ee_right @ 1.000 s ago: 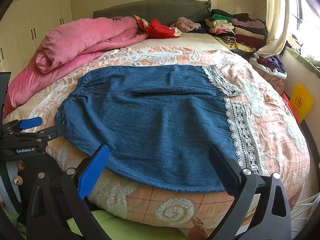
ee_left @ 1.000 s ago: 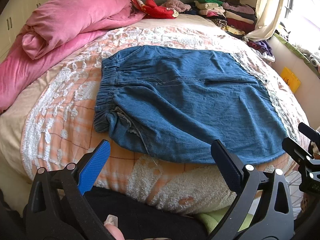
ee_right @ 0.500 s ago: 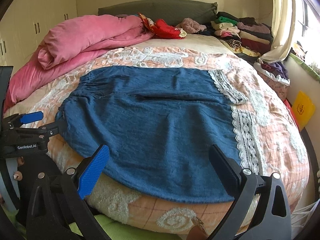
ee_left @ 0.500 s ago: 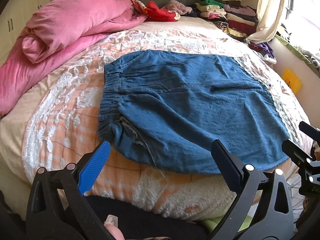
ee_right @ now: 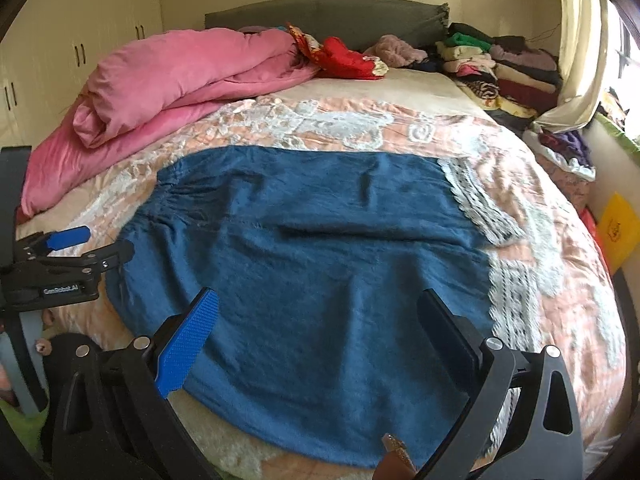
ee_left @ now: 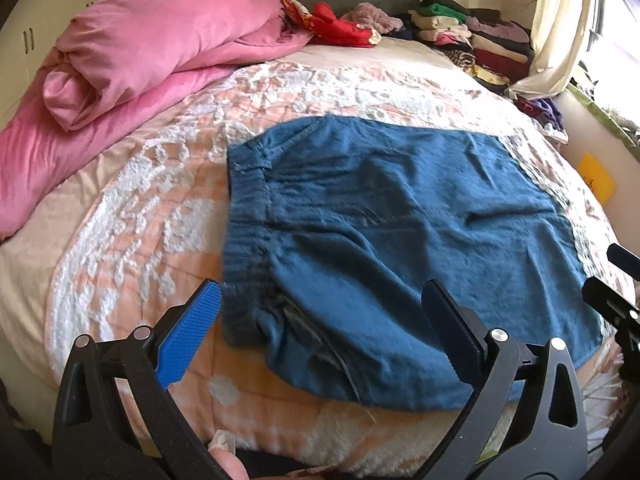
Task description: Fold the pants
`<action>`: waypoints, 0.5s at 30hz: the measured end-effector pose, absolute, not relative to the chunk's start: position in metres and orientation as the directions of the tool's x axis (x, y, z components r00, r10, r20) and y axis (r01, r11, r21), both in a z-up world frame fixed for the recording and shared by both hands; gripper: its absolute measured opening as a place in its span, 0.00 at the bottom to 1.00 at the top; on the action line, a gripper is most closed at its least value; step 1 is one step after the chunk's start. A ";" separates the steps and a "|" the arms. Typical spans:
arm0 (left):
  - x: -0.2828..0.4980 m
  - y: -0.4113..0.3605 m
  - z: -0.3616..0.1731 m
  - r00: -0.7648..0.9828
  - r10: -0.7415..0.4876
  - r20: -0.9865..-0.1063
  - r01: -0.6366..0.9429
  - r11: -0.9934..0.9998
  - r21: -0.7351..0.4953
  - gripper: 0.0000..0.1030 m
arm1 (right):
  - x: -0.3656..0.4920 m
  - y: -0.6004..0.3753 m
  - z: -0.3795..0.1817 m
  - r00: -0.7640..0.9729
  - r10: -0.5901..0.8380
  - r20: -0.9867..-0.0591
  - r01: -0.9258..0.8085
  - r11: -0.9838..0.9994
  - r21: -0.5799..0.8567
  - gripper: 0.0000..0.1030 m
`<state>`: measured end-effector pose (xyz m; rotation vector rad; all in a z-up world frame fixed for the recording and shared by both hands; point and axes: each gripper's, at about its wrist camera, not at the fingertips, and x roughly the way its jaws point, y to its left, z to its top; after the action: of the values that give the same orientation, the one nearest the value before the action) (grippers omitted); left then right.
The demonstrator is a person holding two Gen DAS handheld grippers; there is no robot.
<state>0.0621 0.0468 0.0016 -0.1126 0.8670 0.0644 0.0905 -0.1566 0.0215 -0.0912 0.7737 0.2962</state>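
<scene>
Blue denim pants (ee_left: 400,240) with a white lace hem lie flat on the bed, elastic waistband at the left; they also show in the right wrist view (ee_right: 320,264). My left gripper (ee_left: 320,332) is open and empty, above the near waistband corner. My right gripper (ee_right: 316,340) is open and empty, above the near edge of the pants, left of the lace hem (ee_right: 508,304). The left gripper also shows at the left edge of the right wrist view (ee_right: 76,248).
A rolled pink duvet (ee_right: 180,80) lies at the back left of the bed. Red cloth (ee_right: 344,60) and stacks of folded clothes (ee_right: 500,68) sit by the headboard and window. A yellow bag (ee_right: 616,228) stands beside the bed at right.
Both grippers have moved forward and closer over the near edge of the pants; the left one shifted toward the waistband corner. Both stay open. The pants have not moved.
</scene>
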 end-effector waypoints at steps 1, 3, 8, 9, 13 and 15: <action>0.067 0.052 0.002 0.643 0.014 -0.765 -0.112 0.991 -0.076 0.91 | 0.096 -0.156 0.022 0.672 0.241 -0.701 -0.303 0.952 0.036 0.96; 0.075 0.060 0.003 0.633 0.029 -0.774 -0.127 0.990 -0.067 0.91 | 0.109 -0.154 0.023 0.660 0.253 -0.707 -0.308 0.950 0.053 0.96; 0.097 0.084 0.004 0.611 0.060 -0.789 -0.169 0.984 -0.056 0.91 | 0.139 -0.144 0.028 0.655 0.264 -0.708 -0.335 0.941 0.041 0.96; 0.103 0.089 0.004 0.600 0.073 -0.797 -0.180 0.983 -0.045 0.91 | 0.145 -0.142 0.029 0.658 0.257 -0.707 -0.336 0.941 0.030 0.96; 0.122 0.109 0.008 0.608 0.091 -0.789 -0.200 0.979 -0.041 0.91 | 0.172 -0.132 0.029 0.652 0.267 -0.710 -0.365 0.931 0.015 0.96; 0.133 0.120 0.008 0.606 0.090 -0.790 -0.210 0.976 -0.050 0.91 | 0.186 -0.126 0.028 0.642 0.271 -0.718 -0.377 0.926 0.013 0.96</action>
<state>0.1333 0.1201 0.0082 -0.1434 0.9041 0.1740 0.1860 -0.1257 0.0282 -0.1424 0.7926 0.3708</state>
